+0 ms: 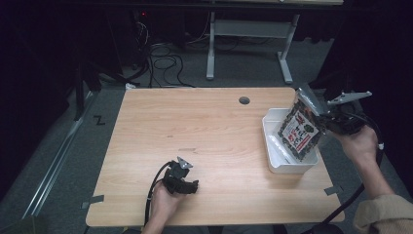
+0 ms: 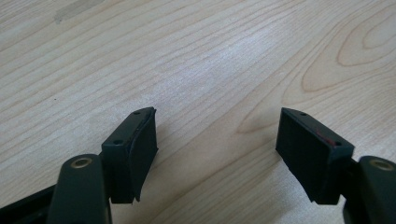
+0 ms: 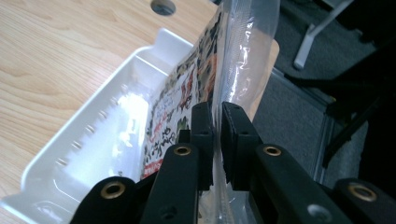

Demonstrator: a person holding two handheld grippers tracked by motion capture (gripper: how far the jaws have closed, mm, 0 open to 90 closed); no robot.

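Right gripper [image 1: 325, 117] is pinching a printed bag [image 1: 300, 130] by its edge, jaws clamped tight, holding it tilted over the white bin [image 1: 272, 156]. Left gripper [image 1: 190, 185] is sitting on the table [image 1: 195, 122], jaws wide apart, gripping nothing.

Printed pouch [image 3: 187, 100], clamped between the right gripper's [image 3: 215, 122] jaws: front face carries red and black print on a white panel, characters too blurred to read. No other legible text, number or brand.
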